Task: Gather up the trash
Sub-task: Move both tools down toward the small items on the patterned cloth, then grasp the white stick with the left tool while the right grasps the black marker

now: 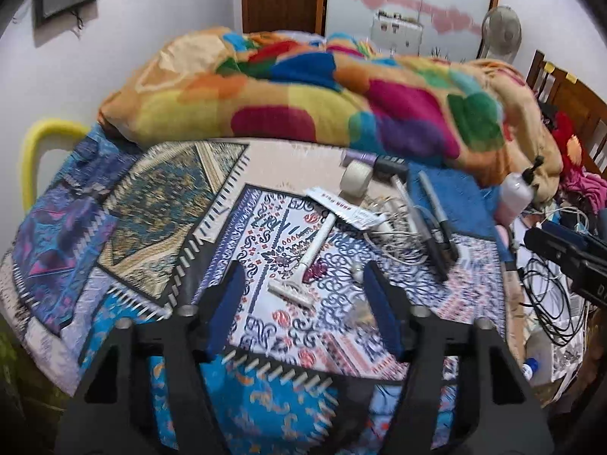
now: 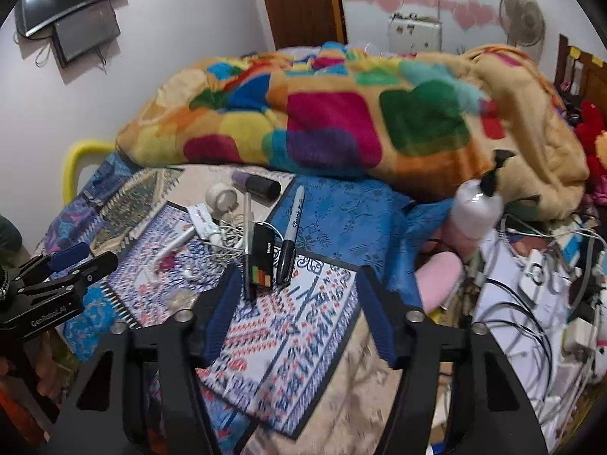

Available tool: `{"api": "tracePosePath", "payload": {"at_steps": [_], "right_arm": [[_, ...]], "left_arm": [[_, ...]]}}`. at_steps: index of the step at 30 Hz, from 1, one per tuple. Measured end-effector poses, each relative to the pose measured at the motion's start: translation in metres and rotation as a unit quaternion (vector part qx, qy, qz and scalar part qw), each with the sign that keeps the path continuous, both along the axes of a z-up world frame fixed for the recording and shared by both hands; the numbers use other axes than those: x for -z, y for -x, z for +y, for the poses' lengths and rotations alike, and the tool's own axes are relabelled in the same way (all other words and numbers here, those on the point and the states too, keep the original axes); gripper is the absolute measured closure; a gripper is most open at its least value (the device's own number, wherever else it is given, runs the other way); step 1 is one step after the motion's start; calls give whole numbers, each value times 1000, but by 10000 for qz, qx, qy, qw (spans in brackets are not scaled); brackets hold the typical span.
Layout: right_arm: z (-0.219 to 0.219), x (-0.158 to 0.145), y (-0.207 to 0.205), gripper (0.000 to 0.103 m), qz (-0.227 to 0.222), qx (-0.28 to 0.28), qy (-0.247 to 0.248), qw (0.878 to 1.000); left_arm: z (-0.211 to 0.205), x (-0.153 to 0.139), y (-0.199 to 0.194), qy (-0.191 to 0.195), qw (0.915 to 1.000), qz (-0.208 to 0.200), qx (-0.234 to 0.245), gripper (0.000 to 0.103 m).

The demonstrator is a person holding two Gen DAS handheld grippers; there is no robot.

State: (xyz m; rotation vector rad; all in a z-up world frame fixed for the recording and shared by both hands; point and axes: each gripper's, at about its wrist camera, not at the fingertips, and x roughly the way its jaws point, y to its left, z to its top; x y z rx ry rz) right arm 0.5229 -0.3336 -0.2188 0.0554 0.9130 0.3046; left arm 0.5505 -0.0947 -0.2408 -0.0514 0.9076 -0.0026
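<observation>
Small clutter lies on a patterned cloth (image 1: 288, 326) on the bed: a white disposable razor (image 1: 303, 261), a white paper tag (image 1: 341, 208), a tape roll (image 1: 356, 180), tangled white cord (image 1: 394, 227) and black markers (image 1: 436, 227). My left gripper (image 1: 303, 303) is open and empty, just short of the razor head. My right gripper (image 2: 299, 303) is open and empty, over the cloth (image 2: 288, 333) near a Sharpie marker (image 2: 290, 242) and a small black box (image 2: 261, 261). The left gripper (image 2: 72, 261) also shows at the left edge of the right wrist view.
A bright multicoloured blanket (image 1: 322, 102) is heaped behind the clutter. A white pump bottle (image 2: 478, 208) stands at the right, by a mess of cables (image 2: 531, 303) and chargers. A yellow bed-frame tube (image 1: 34, 151) is at the left. A plastic bottle (image 1: 538, 356) lies lower right.
</observation>
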Motion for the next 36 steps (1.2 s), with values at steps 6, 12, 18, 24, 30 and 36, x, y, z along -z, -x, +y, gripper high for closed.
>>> {"api": "tracePosePath", "payload": {"at_steps": [6,12,18,24,30,36], "right_arm": [[15,30,-41,76,274,-250,36,9993],[31,51,-58,87,465,-422,110,9980],[36,61,-59,88,492,-467,267,9973],[32,62,-60,90,520,-427,170,9976],[26,58,-54,91,582,-399,88,9975],[24,48,-39,91,525,-371,179,9978]], "left_arm": [[7,30,-34,340,9989,295,92,69],[5,48,-54,369,9979,447,291,80],[8,63,-67,476,9962,641,362,84],[6,65,-74,491,9960,655,367,95],[10,58,-71,641,9948,724,319,95],[25,43,-49,758,9945,702,145,95]]}}
